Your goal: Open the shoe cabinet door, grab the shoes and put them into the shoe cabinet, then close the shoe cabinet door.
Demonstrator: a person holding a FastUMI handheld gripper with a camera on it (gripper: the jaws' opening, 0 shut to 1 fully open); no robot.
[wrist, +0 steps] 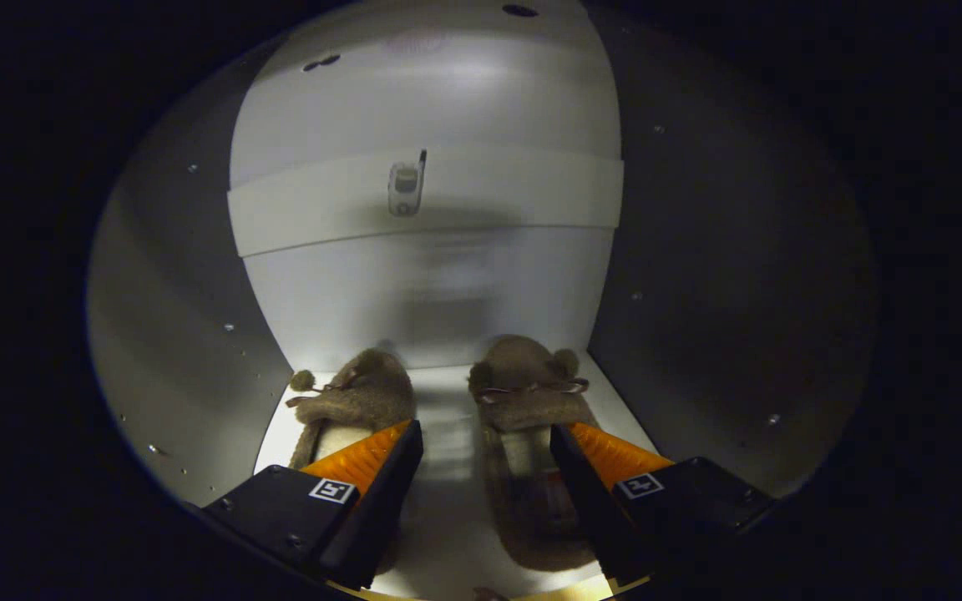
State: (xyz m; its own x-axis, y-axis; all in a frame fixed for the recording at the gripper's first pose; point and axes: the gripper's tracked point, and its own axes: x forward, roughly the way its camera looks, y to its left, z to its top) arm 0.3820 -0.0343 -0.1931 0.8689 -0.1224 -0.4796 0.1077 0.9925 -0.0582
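Placement step: the pair of fuzzy brown slippers sits on the white shoe cabinet shelf; gripper fingers spread, apparently gripping nothing — dim view. Next — back out, shut the door.

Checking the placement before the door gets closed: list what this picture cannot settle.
- Left slipper: heel hidden behind a finger of the open gripper.
- Right slipper: one side covered by the other finger.
- Small object on the cabinet's back wall: too small to identify.
- Cabinet door: out of frame.

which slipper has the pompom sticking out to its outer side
The left slipper, on the cabinet floor by the gripper's open left finger.
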